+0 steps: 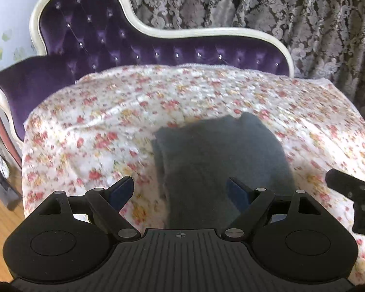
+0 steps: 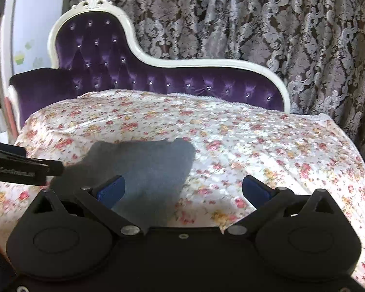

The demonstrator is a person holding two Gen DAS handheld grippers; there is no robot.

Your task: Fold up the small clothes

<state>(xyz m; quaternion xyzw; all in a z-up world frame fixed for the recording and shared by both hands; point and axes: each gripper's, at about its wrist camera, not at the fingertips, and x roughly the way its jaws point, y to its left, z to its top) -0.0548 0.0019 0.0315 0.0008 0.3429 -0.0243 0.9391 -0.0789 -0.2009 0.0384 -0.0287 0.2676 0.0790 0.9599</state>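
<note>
A small dark grey garment (image 1: 219, 160) lies folded and flat on the floral cloth (image 1: 109, 121) that covers the couch seat. My left gripper (image 1: 180, 189) is open and empty, held just above the garment's near end, its right finger over the fabric. In the right wrist view the garment (image 2: 148, 168) lies left of centre. My right gripper (image 2: 182, 189) is open and empty, its left finger over the garment's near right part. The right gripper also shows at the left wrist view's right edge (image 1: 352, 194); the left gripper shows at the right wrist view's left edge (image 2: 19, 165).
The purple tufted couch back (image 1: 158, 48) with a white frame rises behind the seat. Patterned curtains (image 1: 279, 4) hang behind it. Wooden floor (image 1: 0, 219) shows at the lower left, past the cloth's hanging edge.
</note>
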